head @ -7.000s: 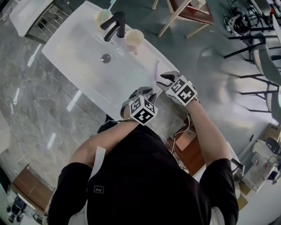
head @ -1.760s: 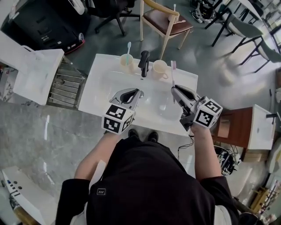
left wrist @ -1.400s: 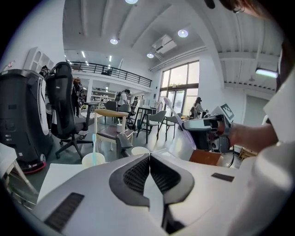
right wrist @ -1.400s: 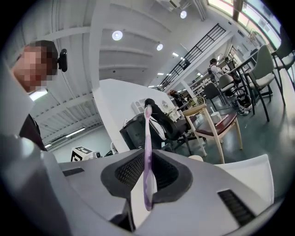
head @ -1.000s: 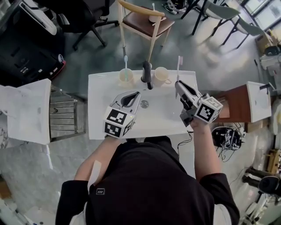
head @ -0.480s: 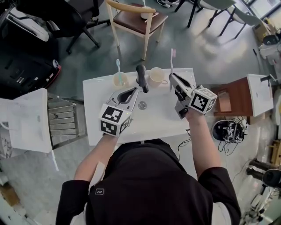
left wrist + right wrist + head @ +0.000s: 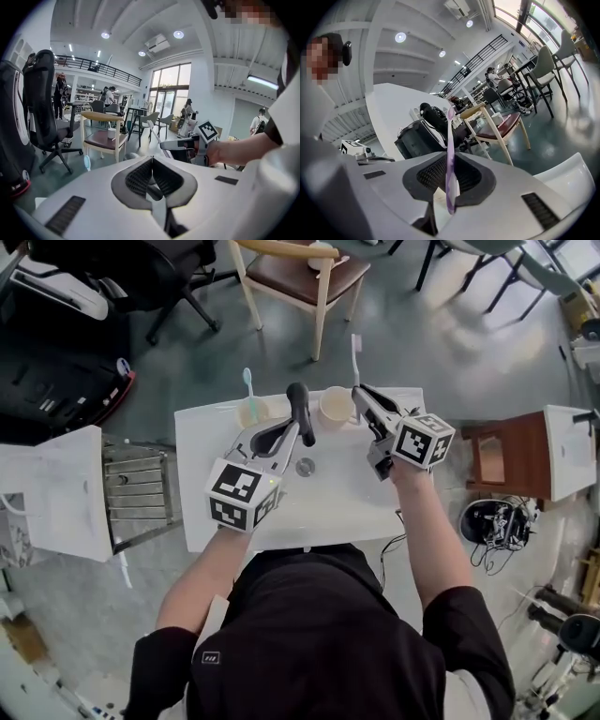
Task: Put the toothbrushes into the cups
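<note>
My right gripper point(image 7: 362, 401) is shut on a purple toothbrush point(image 7: 355, 351) that stands upright, just right of the empty cream cup point(image 7: 335, 409) on the white washbasin point(image 7: 337, 498). In the right gripper view the purple toothbrush point(image 7: 450, 150) is clamped between the pads of that gripper point(image 7: 449, 180). A second cream cup point(image 7: 251, 412) left of the black faucet point(image 7: 302, 412) holds a blue toothbrush point(image 7: 247, 384). My left gripper point(image 7: 284, 430) is shut and empty beside the faucet; the left gripper view shows this gripper point(image 7: 152, 164) with its jaws pressed together.
A wooden chair point(image 7: 292, 266) stands behind the washbasin, with a black office chair point(image 7: 141, 263) further left. A brown side cabinet point(image 7: 489, 454) is at the right. At the left are a metal rack point(image 7: 141, 493) and a white unit point(image 7: 47, 493).
My right gripper has carried the purple toothbrush left and down, closer to the right cup. The left gripper has moved forward to beside the faucet.
</note>
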